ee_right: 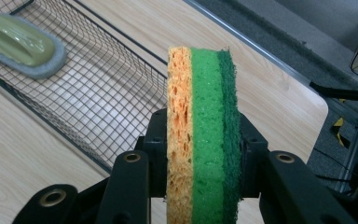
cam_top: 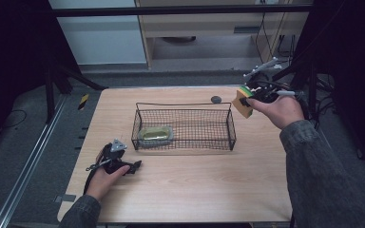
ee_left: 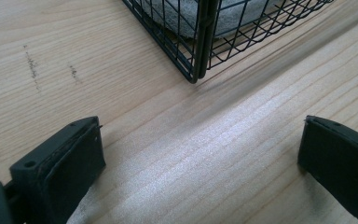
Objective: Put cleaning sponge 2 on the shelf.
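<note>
Orange, green and dark green layers are showing edge-on in the sponge (ee_right: 201,135) that you are holding in your right tongs (cam_top: 248,101), clamped flat face to flat face. It is hanging in the air off the far right of the counter (cam_top: 195,180), just right of the wire basket (cam_top: 231,128) and above its rim. I judge it light and soft, likely to squash and spring back, so you are gripping it sensibly across the broad faces near the middle; the scouring side is giving the pad some bite, and a hard squeeze is not needed. Nothing here is looking fragile.

You are resting your left tongs (cam_top: 123,164) on the counter near the basket's near left corner, jaws standing wide apart with bare wood between them.

Inside the basket, an olive-green brush with a grey base (cam_top: 155,134) is lying at the left end; the rest of the mesh floor is looking bare. A small dark disc (cam_top: 215,99) is sitting on the counter beyond the basket's far side.
</note>
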`<state>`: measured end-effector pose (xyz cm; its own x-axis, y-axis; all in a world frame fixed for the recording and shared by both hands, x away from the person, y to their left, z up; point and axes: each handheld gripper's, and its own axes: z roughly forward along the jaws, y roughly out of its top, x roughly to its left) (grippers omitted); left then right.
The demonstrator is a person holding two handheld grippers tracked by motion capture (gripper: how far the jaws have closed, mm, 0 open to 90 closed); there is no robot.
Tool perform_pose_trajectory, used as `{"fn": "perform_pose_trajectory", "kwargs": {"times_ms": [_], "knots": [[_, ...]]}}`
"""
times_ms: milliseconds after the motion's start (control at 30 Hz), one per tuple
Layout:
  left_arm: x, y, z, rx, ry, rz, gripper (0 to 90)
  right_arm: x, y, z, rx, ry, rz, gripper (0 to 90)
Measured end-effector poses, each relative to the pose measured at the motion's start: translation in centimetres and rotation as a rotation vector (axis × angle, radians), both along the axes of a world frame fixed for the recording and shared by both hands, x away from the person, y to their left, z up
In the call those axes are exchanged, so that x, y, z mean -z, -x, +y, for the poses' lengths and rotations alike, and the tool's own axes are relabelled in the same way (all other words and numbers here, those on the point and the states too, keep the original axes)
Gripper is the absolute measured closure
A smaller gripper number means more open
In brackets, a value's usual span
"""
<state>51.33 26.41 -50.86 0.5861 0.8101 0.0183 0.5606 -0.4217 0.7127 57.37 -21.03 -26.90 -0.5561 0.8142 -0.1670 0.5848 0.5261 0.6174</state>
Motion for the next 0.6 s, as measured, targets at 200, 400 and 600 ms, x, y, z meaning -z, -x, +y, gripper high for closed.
{"fn": "perform_pose_trajectory", "kwargs": {"times_ms": [200, 400, 600], "knots": [[0.0, 0.0, 0.0, 0.001, -0.001, 0.002, 0.0, -0.4, -0.8, 0.4, 0.003, -0.011, -0.026, 64.8], [0.0, 0.0, 0.0, 0.000, -0.001, 0.002, 0.0, -0.3, -1.5, 1.2, 0.001, -0.021, -0.029, 64.8], [0.0, 0.0, 0.0, 0.001, -0.002, 0.002, 0.0, 0.1, -2.1, 2.1, -0.009, -0.022, -0.031, 64.8]]}}
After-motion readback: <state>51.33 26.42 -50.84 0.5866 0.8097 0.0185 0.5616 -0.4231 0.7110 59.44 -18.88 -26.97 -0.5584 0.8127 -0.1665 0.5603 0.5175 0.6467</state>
